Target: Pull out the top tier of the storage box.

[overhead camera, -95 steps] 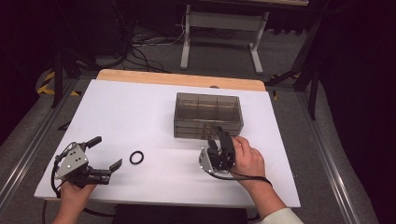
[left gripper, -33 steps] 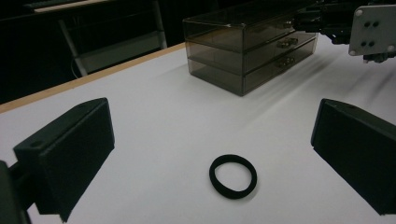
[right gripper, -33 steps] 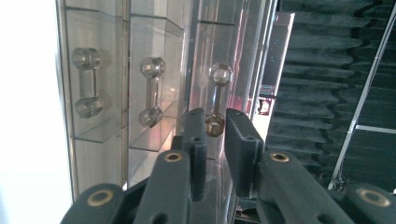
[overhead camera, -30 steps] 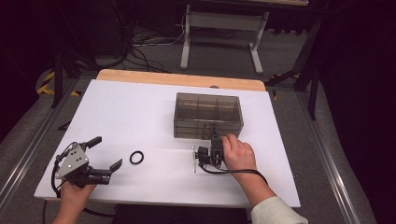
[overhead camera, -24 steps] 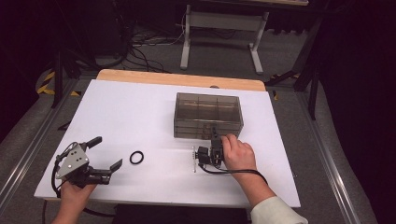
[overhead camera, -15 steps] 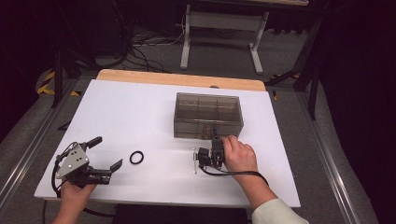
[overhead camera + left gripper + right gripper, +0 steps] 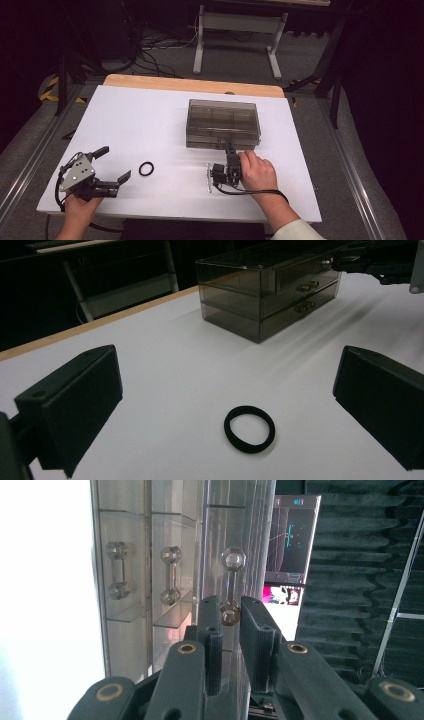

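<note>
Bare table (image 7: pixel 150 125) left of drawer box (image 7: pixel 222 122); ring (image 7: pixel 146 168) nearby.

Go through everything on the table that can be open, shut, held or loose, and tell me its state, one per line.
Drawer box: standing on the table, top drawer slightly out.
Top drawer handle: between the right tool's pads, gripped.
Right tool: shut on that handle.
Left tool: open, holding nothing.
Black ring: lying flat, loose, untouched.

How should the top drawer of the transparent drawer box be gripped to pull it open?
Grip the top drawer's handle by its thin bar, coming straight at the front of the drawer box. The bar stands off the front between two knobs, so jaws fit on both sides, as the right hand-held gripper shows.
</note>
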A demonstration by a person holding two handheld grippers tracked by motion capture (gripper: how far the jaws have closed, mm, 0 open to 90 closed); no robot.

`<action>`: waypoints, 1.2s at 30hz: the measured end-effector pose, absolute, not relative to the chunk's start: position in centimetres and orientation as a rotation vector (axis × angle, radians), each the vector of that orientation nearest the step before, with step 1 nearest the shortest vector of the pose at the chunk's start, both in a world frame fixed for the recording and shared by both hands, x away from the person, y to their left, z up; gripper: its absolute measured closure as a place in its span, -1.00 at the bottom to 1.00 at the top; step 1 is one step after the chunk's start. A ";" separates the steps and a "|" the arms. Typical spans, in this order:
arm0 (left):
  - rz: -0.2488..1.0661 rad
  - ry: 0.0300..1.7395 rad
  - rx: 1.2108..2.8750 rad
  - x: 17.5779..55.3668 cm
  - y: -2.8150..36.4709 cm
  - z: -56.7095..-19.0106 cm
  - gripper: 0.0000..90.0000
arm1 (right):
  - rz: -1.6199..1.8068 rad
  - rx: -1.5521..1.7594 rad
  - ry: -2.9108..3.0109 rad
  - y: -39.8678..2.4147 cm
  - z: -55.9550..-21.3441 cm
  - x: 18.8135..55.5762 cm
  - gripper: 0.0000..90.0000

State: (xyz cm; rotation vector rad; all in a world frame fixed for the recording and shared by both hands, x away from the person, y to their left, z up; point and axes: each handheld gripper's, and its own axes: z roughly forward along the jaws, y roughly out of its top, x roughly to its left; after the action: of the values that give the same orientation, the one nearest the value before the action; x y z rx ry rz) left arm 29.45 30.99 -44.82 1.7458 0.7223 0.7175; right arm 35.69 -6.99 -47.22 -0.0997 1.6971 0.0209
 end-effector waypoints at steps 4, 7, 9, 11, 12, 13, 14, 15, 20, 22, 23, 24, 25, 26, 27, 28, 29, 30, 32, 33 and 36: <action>0.718 0.731 1.737 29.4 31.0 -44.8 -0.99 | 0.025 -0.098 1.705 -7.1 -47.2 35.4 0.77; 0.722 0.733 1.738 29.4 31.0 -44.8 -0.99 | 0.034 -0.087 1.736 -7.1 -47.1 35.2 0.70; 0.732 0.730 1.741 29.4 31.0 -44.8 -0.99 | 0.052 -0.092 1.734 -7.2 -47.0 35.2 0.62; 0.714 0.728 1.741 29.4 30.9 -44.8 -0.99 | 0.068 -0.081 1.752 -7.3 -46.8 35.1 0.58; 0.714 0.728 1.741 29.4 30.9 -44.8 -0.99 | 0.069 -0.087 1.754 -7.3 -46.6 35.1 0.56; 0.715 0.728 1.741 29.4 31.0 -44.8 -0.99 | 0.076 -0.075 1.756 -7.3 -46.7 35.0 0.54; 0.712 0.722 1.747 29.4 31.0 -44.8 -0.99 | 0.080 -0.076 1.754 -7.3 -46.7 34.9 0.53; 0.714 0.727 1.741 29.4 31.0 -44.8 -0.99 | 0.077 -0.074 1.758 -7.3 -46.7 34.9 0.52; 0.713 0.728 1.743 29.4 31.0 -44.8 -0.99 | 0.105 -0.081 1.766 -7.4 -46.3 34.7 0.38; 0.713 0.729 1.743 29.4 31.0 -44.8 -0.99 | 0.123 -0.075 1.774 -7.5 -46.0 34.6 0.34; 0.713 0.722 1.747 29.4 31.0 -44.8 -0.99 | 0.131 -0.070 1.776 -7.5 -45.9 34.6 0.32; 0.714 0.721 1.747 29.4 31.0 -44.8 -0.99 | 0.140 -0.061 1.779 -7.5 -45.9 34.5 0.31; 0.716 0.721 1.744 29.4 31.0 -44.8 -0.99 | 0.145 -0.065 1.781 -7.6 -45.8 34.5 0.30; 0.715 0.726 1.741 29.4 31.0 -44.8 -0.99 | 0.150 -0.064 1.782 -7.6 -45.7 34.5 0.29; 0.715 0.722 1.744 29.4 31.0 -44.8 -0.99 | 0.152 -0.069 1.781 -7.6 -45.5 34.4 0.28; 0.714 0.730 1.742 29.4 31.0 -44.8 -0.99 | 0.172 -0.050 1.784 -7.7 -45.4 34.3 0.24; 0.714 0.730 1.742 29.4 31.0 -44.8 -0.99 | 0.172 -0.050 1.784 -7.7 -45.4 34.3 0.24; 0.714 0.728 1.743 29.4 31.0 -44.8 -0.99 | 0.191 -0.044 1.785 -7.7 -45.2 34.2 0.21; 0.716 0.729 1.740 29.4 31.0 -44.8 -0.99 | 0.237 -0.020 1.805 -7.9 -44.9 34.0 0.12; 0.715 0.729 1.743 29.4 31.0 -44.8 -0.99 | 0.261 -0.016 1.827 -8.0 -44.6 34.0 0.08; 0.715 0.728 1.742 29.4 31.0 -44.8 -0.99 | 0.317 -0.002 1.857 -8.2 -44.0 33.9 0.00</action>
State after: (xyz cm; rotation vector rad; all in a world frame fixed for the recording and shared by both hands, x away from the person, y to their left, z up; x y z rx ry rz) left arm 29.40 30.98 -44.79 1.7424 0.7282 0.7153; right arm 33.86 -8.21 -44.03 -0.0016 1.8567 0.3172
